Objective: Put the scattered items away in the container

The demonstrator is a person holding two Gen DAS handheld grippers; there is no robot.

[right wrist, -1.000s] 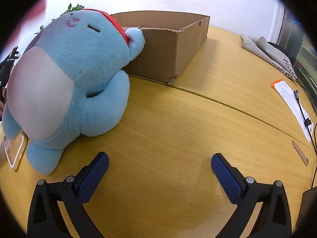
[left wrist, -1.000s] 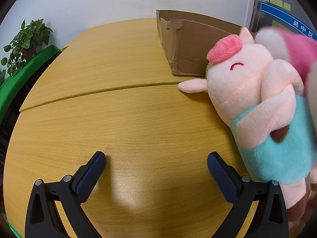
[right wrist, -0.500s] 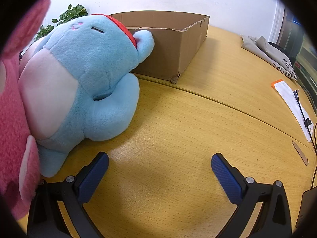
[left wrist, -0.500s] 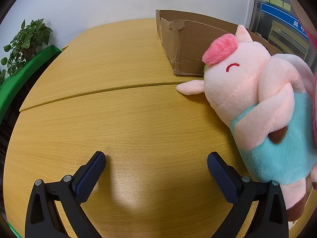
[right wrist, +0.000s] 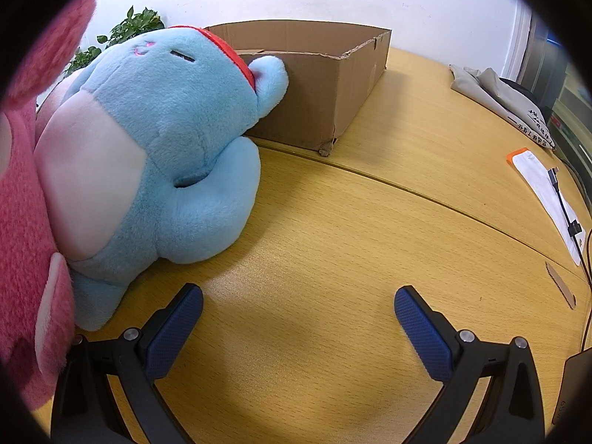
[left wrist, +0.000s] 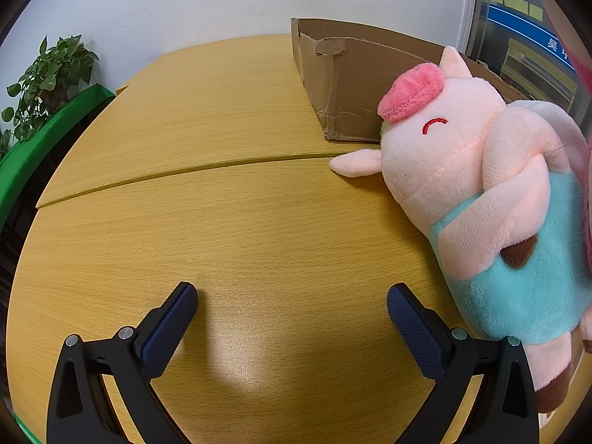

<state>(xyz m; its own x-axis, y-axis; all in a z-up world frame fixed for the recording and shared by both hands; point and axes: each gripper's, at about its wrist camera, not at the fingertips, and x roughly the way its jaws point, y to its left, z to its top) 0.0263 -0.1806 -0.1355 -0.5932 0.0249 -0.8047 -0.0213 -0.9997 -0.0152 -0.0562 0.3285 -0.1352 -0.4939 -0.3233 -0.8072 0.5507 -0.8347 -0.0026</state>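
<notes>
A pink pig plush (left wrist: 481, 199) in a teal outfit lies on the wooden table to the right of my left gripper (left wrist: 292, 303), which is open and empty. A cardboard box (left wrist: 355, 85) stands behind the pig. In the right wrist view a blue plush (right wrist: 159, 148) with a red band lies left of my right gripper (right wrist: 298, 307), its head against the box (right wrist: 325, 85). The right gripper is open and empty. A dark pink plush (right wrist: 26, 229) fills the left edge, beside the blue one.
A potted plant (left wrist: 44, 85) and a green ledge are beyond the table's left edge. At the right of the right wrist view lie a folded grey cloth (right wrist: 507, 100), a white paper with a cable (right wrist: 547, 188) and a cardboard strip (right wrist: 560, 285).
The dark pink plush has come into the right wrist view at the left and settled beside the blue plush, which shifted slightly right. Neither gripper has moved.
</notes>
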